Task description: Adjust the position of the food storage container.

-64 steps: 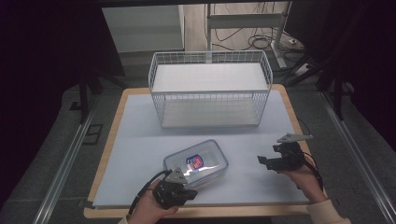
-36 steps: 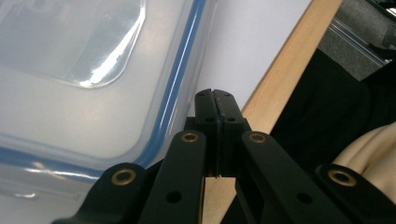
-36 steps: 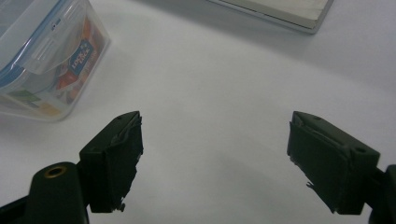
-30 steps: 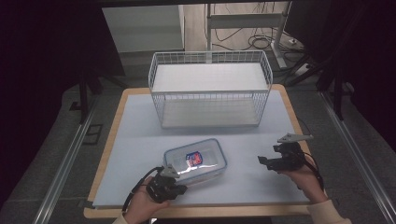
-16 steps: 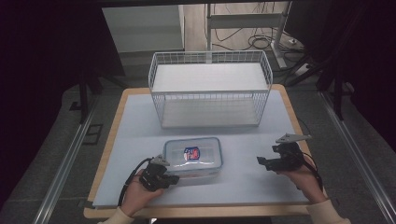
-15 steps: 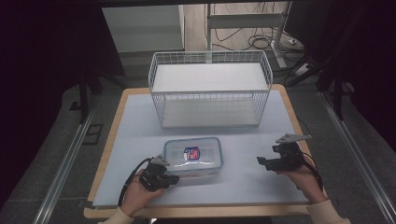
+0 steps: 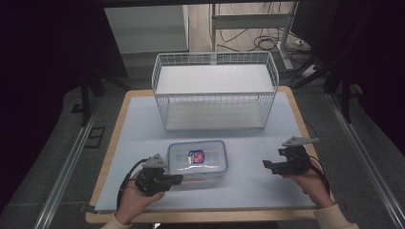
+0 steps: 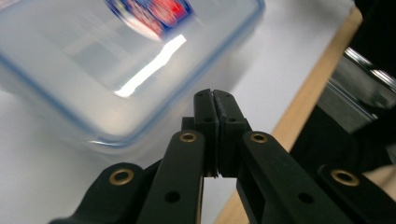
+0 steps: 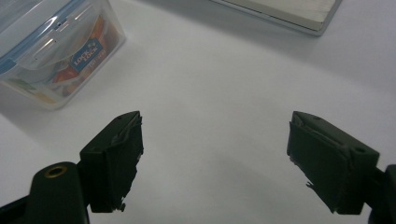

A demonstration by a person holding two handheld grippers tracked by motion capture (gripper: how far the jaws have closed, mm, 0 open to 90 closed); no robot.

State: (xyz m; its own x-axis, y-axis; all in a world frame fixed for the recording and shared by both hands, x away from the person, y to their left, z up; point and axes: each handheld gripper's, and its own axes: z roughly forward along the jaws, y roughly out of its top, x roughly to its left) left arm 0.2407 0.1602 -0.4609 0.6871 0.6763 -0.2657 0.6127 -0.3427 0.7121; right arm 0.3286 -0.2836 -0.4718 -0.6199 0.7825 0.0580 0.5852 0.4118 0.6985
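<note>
A clear plastic container [image 7: 198, 160] with a blue-rimmed lid and a red-and-blue label lies on the white mat, square to the table's front edge. My left gripper [image 7: 177, 179] sits at its front left corner, jaws pressed together with nothing between them. In the left gripper view the shut tips [image 8: 215, 95] point at the container's rounded corner [image 8: 93, 70]; whether they touch it I cannot tell. My right gripper [image 7: 266, 164] rests to the right of the container, apart from it. The right gripper view has its jaws [image 9: 215, 122] wide open over bare mat, the container [image 9: 56, 51] at upper left.
A white wire basket [image 7: 215, 109] stands behind the container at the middle back of the table; its base edge [image 9: 280, 9] is seen at the top of the right gripper view. The wooden table edge [image 7: 205, 217] runs along the front. Dark floor and cables surround the table.
The container has swung from a slanted position to square with the table edge. My left gripper has shifted left to the container's front left corner. The right gripper has stayed put.
</note>
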